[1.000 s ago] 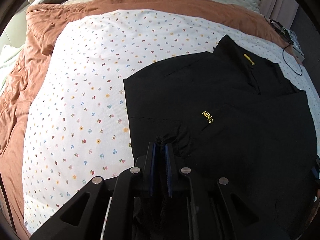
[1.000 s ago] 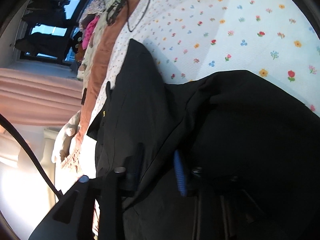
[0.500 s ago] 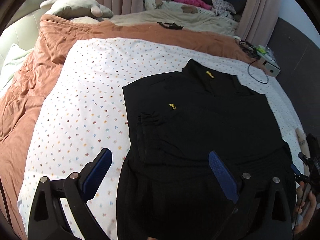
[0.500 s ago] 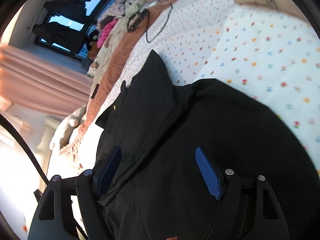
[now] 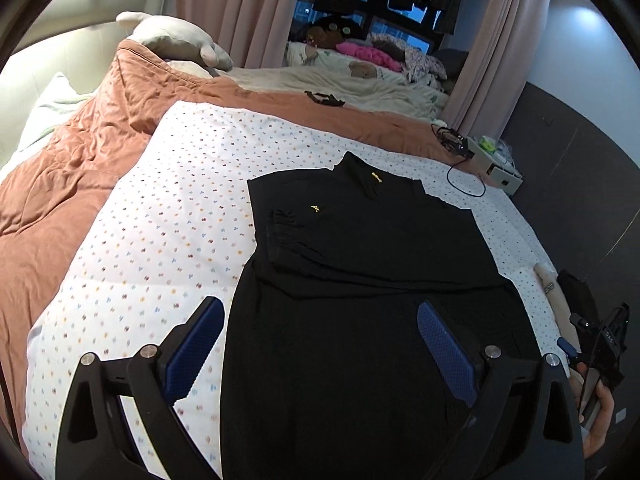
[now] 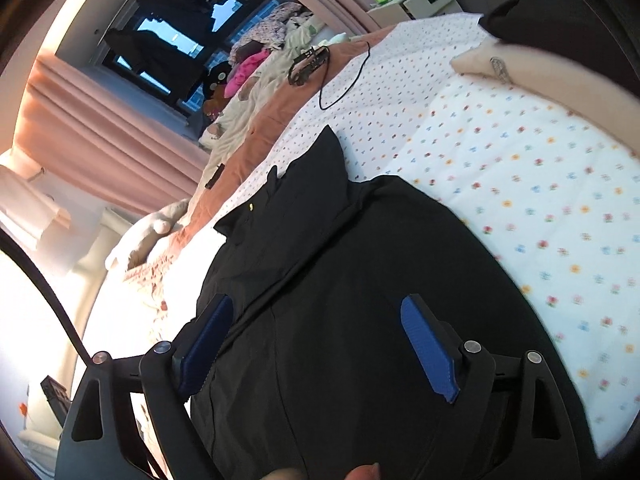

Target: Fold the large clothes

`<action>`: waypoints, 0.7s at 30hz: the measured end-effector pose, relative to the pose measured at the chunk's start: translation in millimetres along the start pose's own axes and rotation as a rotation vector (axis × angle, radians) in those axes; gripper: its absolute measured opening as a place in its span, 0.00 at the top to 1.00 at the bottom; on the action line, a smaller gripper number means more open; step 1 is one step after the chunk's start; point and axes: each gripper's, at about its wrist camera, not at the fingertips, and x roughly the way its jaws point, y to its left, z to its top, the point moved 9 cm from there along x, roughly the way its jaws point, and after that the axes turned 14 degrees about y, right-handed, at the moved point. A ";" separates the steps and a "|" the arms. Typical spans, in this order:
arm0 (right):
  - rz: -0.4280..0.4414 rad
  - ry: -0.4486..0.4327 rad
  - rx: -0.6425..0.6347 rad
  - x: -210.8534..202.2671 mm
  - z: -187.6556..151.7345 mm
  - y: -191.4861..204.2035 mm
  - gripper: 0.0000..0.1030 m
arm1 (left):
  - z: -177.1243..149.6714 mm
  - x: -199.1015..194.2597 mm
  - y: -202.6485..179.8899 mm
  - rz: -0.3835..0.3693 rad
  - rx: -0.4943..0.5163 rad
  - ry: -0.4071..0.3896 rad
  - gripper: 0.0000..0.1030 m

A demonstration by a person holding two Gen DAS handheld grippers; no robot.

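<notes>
A large black shirt (image 5: 372, 264) with small yellow logos lies flat on the flowered white sheet (image 5: 172, 216), collar at the far end, both sleeves folded in over the body. It also shows in the right wrist view (image 6: 340, 304). My left gripper (image 5: 320, 340) is open and empty, held above the shirt's near hem. My right gripper (image 6: 316, 332) is open and empty, above the shirt's lower right part. The right gripper's body shows at the right edge of the left wrist view (image 5: 600, 344).
A rust-brown duvet (image 5: 72, 168) covers the bed's left and far side. A plush toy (image 5: 176, 40) lies at the head. A black cable and device (image 5: 460, 160) lie at the far right corner, by a white box (image 5: 500, 172). Curtains and a window stand behind.
Both grippers were shut on the black shirt a second ago. They have opened, let the cloth fall flat, and pulled up and back from it.
</notes>
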 end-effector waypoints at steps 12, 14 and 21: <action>-0.100 -0.004 -0.190 -72.2 -55.9 9.1 0.17 | -89.4 -66.2 1.2 -0.036 -0.001 -0.147 0.03; -0.104 0.002 -0.219 -79.5 -64.9 10.3 0.17 | -103.4 -70.7 5.5 -0.025 -0.011 -0.153 0.03; -0.042 -0.081 -0.258 -129.0 -92.4 -8.9 0.17 | -156.2 -75.0 17.3 -0.063 -0.064 -0.116 0.03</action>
